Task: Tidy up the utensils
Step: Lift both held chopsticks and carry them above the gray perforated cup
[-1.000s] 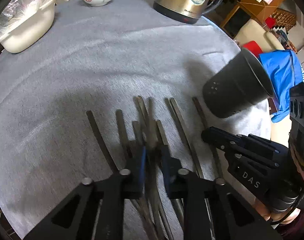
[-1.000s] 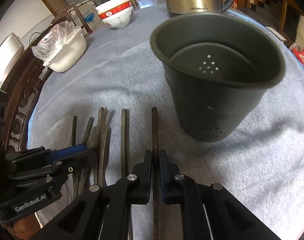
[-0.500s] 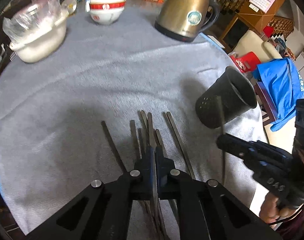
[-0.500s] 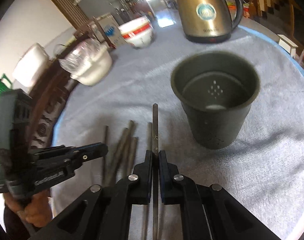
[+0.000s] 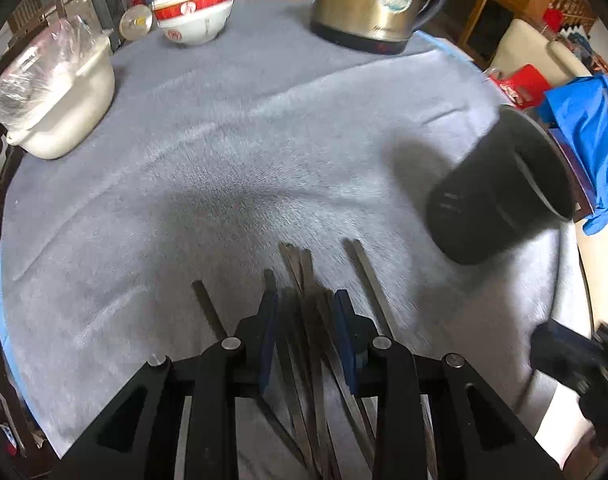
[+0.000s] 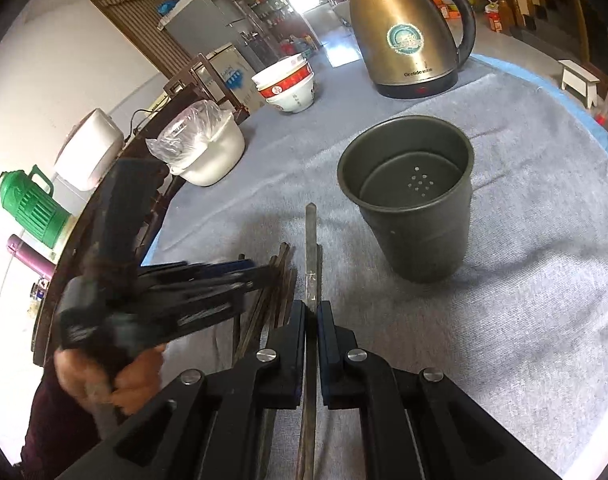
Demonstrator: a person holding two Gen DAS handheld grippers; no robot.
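Grey cloth (image 6: 523, 320), "Orelide" kettle (image 6: 407, 32), right gripper (image 6: 311, 312) clamped on chopstick (image 6: 311, 240), left gripper (image 5: 305, 312) opening over chopsticks (image 5: 304, 272).

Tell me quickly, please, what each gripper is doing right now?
Left gripper: jaws opening over the dark metal chopsticks on the cloth, gripping none.
Right gripper: shut on one dark metal chopstick.

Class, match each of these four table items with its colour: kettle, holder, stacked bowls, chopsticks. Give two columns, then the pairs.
Column 1:
1 kettle
2 holder
3 stacked bowls
4 chopsticks

Column 2:
A white with a red band
B dark brown
C gold with a black handle
D dark grey

Pairs: 1-C, 2-D, 3-A, 4-B
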